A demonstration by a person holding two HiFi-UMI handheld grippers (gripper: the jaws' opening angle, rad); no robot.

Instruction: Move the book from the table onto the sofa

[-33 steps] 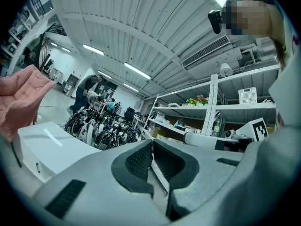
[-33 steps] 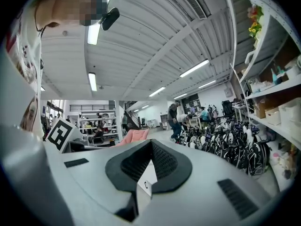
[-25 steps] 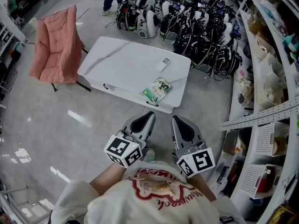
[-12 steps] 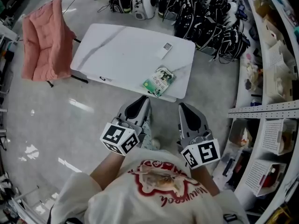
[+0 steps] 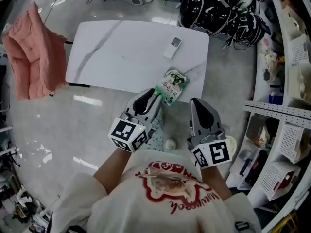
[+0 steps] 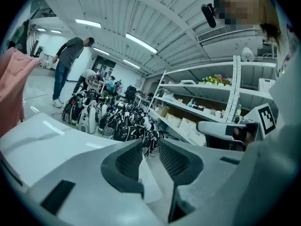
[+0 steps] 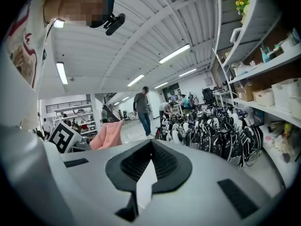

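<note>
The book [image 5: 172, 85], with a green illustrated cover, lies flat near the front right edge of the white table [image 5: 121, 57]. My left gripper [image 5: 155, 94] reaches over that front edge, its tips just left of the book. Its jaws have just been opening, and in the left gripper view the left gripper [image 6: 150, 142] shows a narrow gap with nothing in it. My right gripper [image 5: 196, 102] hangs over the floor, short of the table and right of the book. Its jaws meet in the right gripper view [image 7: 151, 143]. The pink sofa [image 5: 31, 57] stands left of the table.
A white remote [image 5: 173, 46] lies on the table behind the book. Several golf bags [image 5: 218, 8] crowd the floor beyond the table. Shelving [image 5: 291, 62] runs along the right. People [image 6: 70, 62] stand far off by the bags.
Both grippers have moved forward and down to the table's front edge. The left jaws have parted slightly. The table and book now sit closer in the head view.
</note>
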